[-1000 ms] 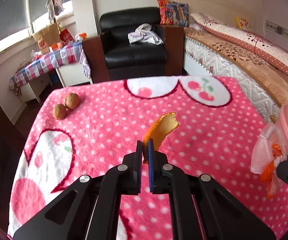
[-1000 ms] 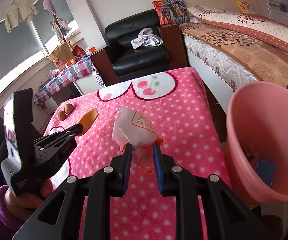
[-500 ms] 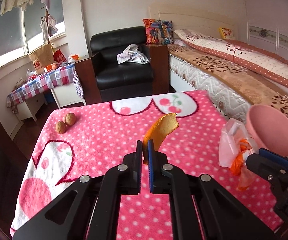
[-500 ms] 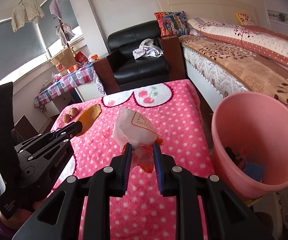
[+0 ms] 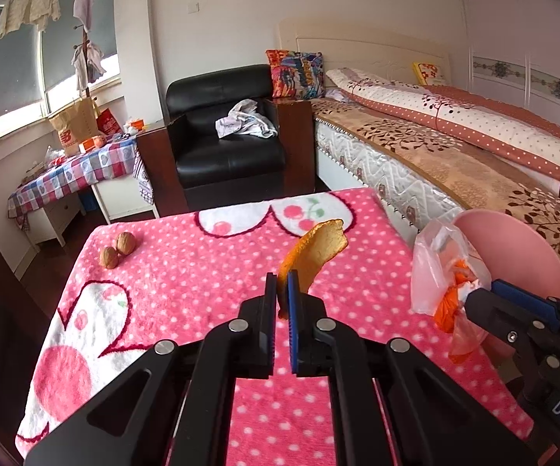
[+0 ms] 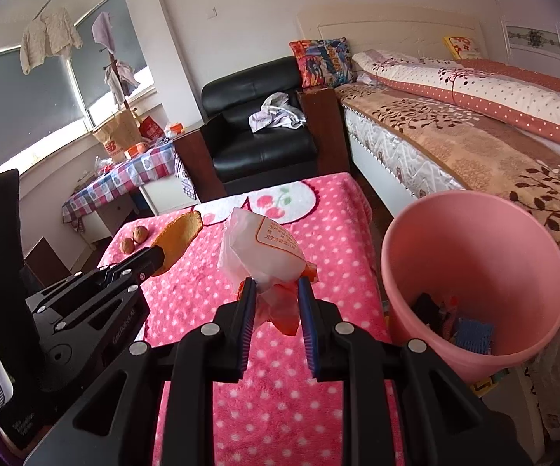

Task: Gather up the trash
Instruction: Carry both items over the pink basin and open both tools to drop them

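The left claw [image 5: 282,285] is pinching a curved, leathery orange peel [image 5: 317,250] above the fleecy pink polka-dot tabletop [image 5: 202,283]. The right claw [image 6: 278,291] is gripping a crinkled translucent plastic bag [image 6: 258,250], just beside the smooth pink bin [image 6: 474,272]. Two wrinkled walnuts [image 5: 119,248] are lying well apart from the bin, at the tabletop's far corner.

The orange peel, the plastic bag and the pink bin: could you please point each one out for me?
orange peel [image 5: 320,246], left wrist view, on its pale inner face above the fingers.
plastic bag [image 6: 258,252], right wrist view, on its white upper bulge.
pink bin [image 6: 470,361], right wrist view, on its outer front wall.
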{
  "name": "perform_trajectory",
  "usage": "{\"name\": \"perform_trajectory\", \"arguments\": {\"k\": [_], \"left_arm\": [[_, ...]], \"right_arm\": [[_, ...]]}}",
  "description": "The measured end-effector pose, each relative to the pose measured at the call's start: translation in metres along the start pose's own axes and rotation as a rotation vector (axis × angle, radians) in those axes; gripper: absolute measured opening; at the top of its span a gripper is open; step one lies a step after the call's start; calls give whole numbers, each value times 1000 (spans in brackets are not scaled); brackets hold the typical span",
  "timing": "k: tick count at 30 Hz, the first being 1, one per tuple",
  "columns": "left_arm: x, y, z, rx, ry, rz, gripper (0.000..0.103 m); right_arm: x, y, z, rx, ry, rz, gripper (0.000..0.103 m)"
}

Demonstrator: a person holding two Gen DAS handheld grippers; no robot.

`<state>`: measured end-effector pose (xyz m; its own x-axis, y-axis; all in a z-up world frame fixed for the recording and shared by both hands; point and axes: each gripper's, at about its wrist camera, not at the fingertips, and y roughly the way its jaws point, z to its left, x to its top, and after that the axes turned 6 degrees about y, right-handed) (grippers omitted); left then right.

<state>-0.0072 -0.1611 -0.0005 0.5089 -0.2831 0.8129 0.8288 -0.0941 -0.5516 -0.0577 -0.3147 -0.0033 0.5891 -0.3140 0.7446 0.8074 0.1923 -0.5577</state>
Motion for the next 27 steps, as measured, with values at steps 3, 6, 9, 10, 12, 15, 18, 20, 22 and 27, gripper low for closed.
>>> {"name": "perform_trajectory", "arguments": {"k": [3, 6, 9, 10, 12, 15, 18, 20, 22, 27], "left_arm": [[2, -3, -5, -8, 9, -7, 5], [2, -3, -10, -16, 16, -6, 5], [3, -2, -15, -25, 25, -8, 5], [3, -2, -18, -28, 29, -10, 5], [5, -1, -20, -32, 34, -14, 5], [9, -1, -27, -41, 42, -23, 5], [14, 0, -37, -56, 55, -38, 5], [19, 0, -43, -70, 64, -47, 5], [23, 2, -53, -83, 78, -55, 5], [30, 8, -71, -119, 95, -49, 5]], "right_arm": [[1, -5, -2, -6, 6, -11, 22], [4, -6, -9, -23, 13, -18, 22], [7, -8, -17, -42, 30, -25, 22], [7, -9, -20, -49, 35, -29, 22], [8, -11, -25, -61, 42, -37, 22], [11, -15, -34, -78, 55, -49, 22], [13, -18, -44, -98, 68, -59, 22], [15, -20, -49, -111, 74, -65, 22], [17, -23, -56, -131, 84, -74, 22], [22, -28, -76, -179, 108, -92, 22]]}}
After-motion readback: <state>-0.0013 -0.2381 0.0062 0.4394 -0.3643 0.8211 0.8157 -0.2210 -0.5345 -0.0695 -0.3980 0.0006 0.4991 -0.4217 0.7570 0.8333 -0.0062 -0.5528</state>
